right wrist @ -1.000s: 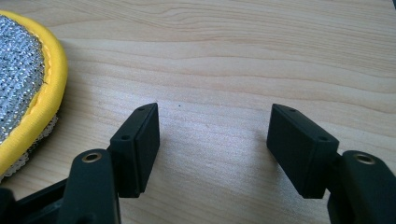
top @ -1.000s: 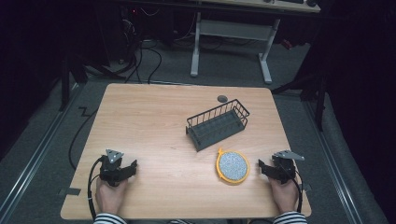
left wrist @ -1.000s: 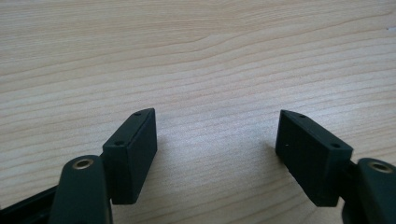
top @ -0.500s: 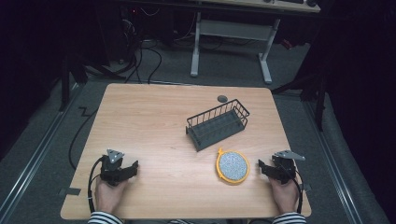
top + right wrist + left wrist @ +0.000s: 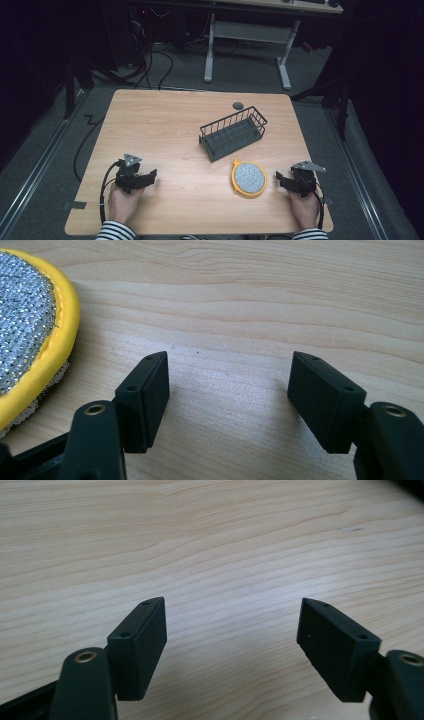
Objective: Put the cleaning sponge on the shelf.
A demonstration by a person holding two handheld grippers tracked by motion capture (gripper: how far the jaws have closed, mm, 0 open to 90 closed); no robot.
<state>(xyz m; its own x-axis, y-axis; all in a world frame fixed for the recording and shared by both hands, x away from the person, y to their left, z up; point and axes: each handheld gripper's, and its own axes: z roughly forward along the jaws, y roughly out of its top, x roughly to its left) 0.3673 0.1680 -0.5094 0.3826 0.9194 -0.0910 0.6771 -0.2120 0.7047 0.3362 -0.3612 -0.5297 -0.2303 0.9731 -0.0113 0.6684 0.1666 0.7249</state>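
1. Wooden tabletop (image 5: 165, 125) is carrying a wire basket (image 5: 233, 132) mid-right, yellow-rimmed scrubber (image 5: 249, 178) lying flat in front of it.
2. Right tool (image 5: 281, 179) is resting just beside the scrubber, jaws wide, empty.
3. Left tool (image 5: 148, 176) is idling well apart, also wide.
4. Suggest approaching low and pinching the yellow rim.

A lab-like workspace: a wooden table (image 5: 165, 130) on grey floor, with trailing cables (image 5: 150, 60) and a desk frame (image 5: 250, 35) behind.

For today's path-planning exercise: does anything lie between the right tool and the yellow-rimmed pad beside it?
Nothing visible does. The right tool rests open on the table, and bare wood separates it from the pad. The basket sits farther back, off that line.
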